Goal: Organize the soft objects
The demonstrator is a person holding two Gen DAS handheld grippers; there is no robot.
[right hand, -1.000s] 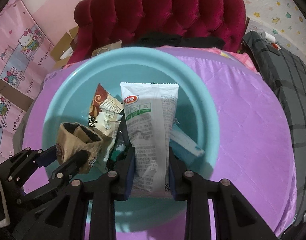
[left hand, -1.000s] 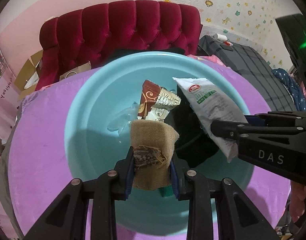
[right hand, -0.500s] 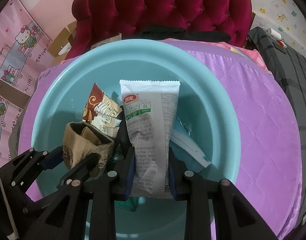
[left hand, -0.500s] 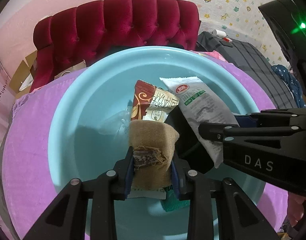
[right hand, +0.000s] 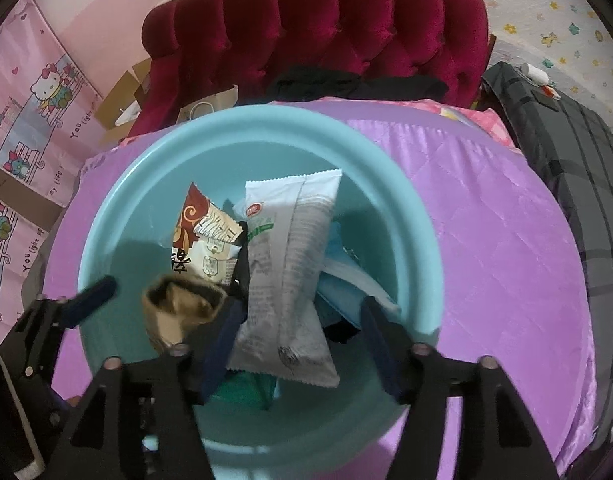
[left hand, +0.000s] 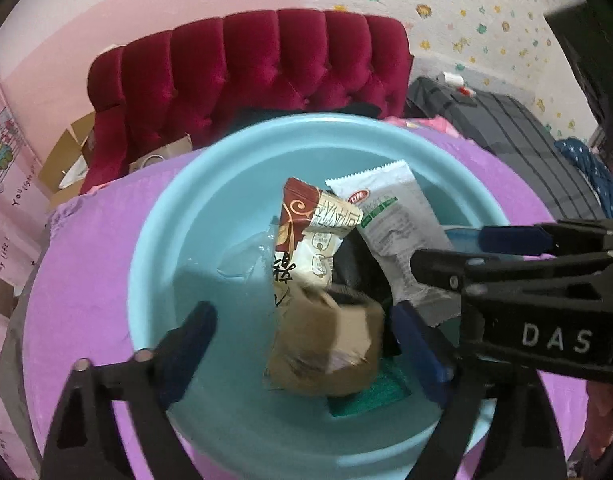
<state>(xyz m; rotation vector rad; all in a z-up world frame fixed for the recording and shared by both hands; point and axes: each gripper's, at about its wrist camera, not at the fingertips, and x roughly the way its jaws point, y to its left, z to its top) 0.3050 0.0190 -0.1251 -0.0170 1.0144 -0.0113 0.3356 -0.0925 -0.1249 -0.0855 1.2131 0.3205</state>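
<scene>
Both grippers' fingers (left hand: pixel 194 332) are opening over the teal basin (left hand: pixel 178 208).

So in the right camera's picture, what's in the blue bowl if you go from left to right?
Brown burlap pouch → brown-and-cream snack packet → big white packet → light blue pack, all in the blue bowl.

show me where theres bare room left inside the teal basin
Free: the floor between the basin's near-left wall and the brown-and-cream snack packet. Crowded: middle and right, where the burlap pouch, white packet and both grippers' opening fingers sit.
</scene>
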